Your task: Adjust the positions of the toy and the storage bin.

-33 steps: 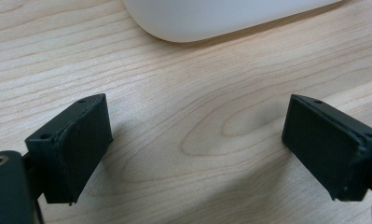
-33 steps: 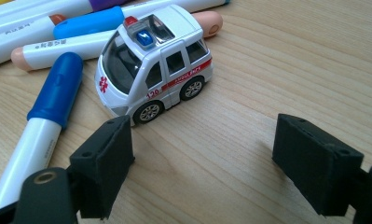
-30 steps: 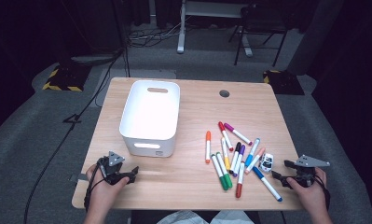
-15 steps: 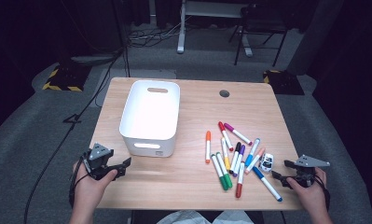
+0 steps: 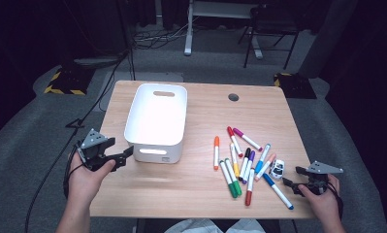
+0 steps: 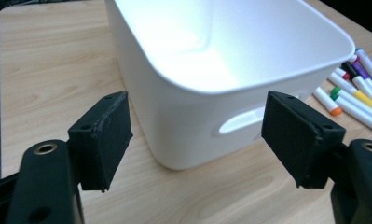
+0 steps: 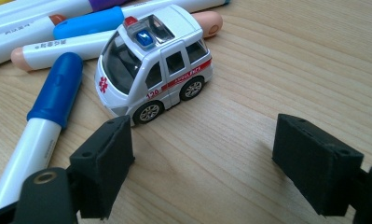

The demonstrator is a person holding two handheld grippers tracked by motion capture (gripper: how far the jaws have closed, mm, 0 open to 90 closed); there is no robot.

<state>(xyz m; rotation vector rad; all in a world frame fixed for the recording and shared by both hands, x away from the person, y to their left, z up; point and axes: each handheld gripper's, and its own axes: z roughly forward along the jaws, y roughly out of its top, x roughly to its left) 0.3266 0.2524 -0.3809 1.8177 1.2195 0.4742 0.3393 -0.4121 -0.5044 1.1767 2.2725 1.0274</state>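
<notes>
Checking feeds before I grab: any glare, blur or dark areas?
High view: soft, dark surroundings, white bin interior washed out. Left gripper view: bin's inside glares; markers at the edge slightly blurred. Right gripper view: toy ambulance sharp, evenly lit.

Overhead light brightens the table (image 5: 201,189) amid dark surroundings; glare washes out the bin (image 5: 157,116).

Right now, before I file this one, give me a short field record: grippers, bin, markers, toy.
left gripper: jaws apart, nothing between them, facing the bin's near corner
right gripper: jaws apart, empty, just short of the toy
white bin: upright on the table, nothing seen inside
markers: loose cluster right of the bin
toy ambulance: on its wheels, beside the markers
</notes>
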